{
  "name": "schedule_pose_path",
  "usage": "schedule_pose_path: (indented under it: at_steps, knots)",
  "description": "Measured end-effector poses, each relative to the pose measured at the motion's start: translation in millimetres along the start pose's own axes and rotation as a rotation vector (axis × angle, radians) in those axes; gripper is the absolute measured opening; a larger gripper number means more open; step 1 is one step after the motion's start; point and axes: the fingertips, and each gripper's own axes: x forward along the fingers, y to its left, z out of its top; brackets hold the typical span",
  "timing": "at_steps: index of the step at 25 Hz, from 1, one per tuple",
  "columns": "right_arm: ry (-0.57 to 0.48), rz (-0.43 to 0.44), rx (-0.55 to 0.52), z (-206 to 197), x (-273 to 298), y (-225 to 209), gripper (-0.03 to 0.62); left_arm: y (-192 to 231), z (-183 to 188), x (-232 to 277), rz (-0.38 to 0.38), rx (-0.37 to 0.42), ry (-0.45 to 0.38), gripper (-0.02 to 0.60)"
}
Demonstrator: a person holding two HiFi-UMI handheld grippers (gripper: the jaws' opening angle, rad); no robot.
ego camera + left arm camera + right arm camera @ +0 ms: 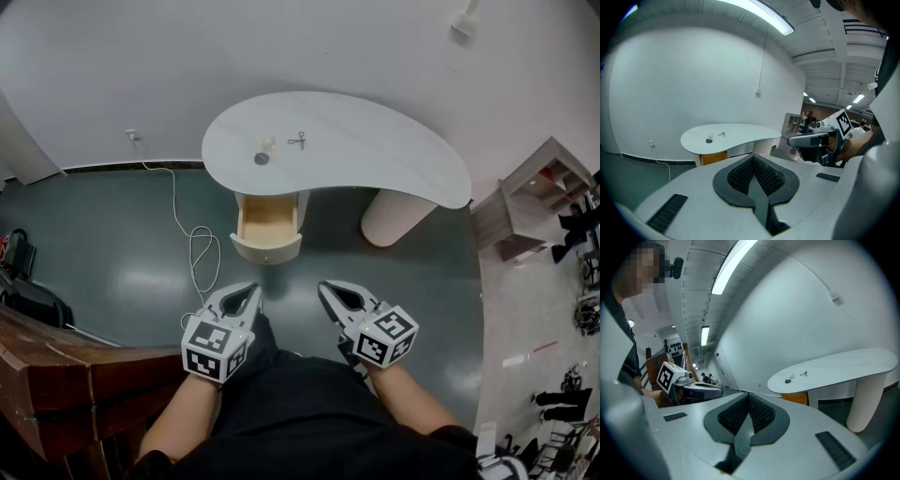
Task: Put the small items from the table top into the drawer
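Observation:
On the white curved table [375,155] lie a dark round item [262,158], a small white item [268,142] and a small metal scissor-like piece [297,141]. Under the table's left end a wooden drawer [267,227] stands pulled out, and I see nothing inside it. My left gripper [251,289] and right gripper [324,287] hover side by side over the floor, well short of the table, both shut and holding nothing. In the left gripper view the left gripper [753,161] has its pads together; in the right gripper view the right gripper [749,397] does too.
A white cable [194,246] runs across the dark green floor from a wall socket [132,136]. The table rests on a thick round leg [394,217]. A white shelf unit [530,197] stands to the right. A brown wooden counter [56,366] is at my left.

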Motion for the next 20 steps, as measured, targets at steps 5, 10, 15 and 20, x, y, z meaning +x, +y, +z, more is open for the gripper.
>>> schedule_pose_path:
  at_steps: [5, 10, 15, 20]
  knots:
    - [0.005, -0.022, 0.004, 12, 28, -27, -0.002, 34, 20, 34, -0.016, 0.006, -0.006, 0.015]
    - [0.004, -0.058, 0.003, 37, 70, -57, -0.002, 83, 52, 70, -0.022, 0.014, -0.022, 0.015]
    - [0.008, -0.082, -0.015, 64, 120, -74, -0.002, 137, 81, 100, -0.035, 0.028, -0.026, 0.015]
    - [0.021, -0.11, -0.027, 88, 168, -96, -0.002, 194, 102, 138, -0.032, 0.056, 0.006, 0.015]
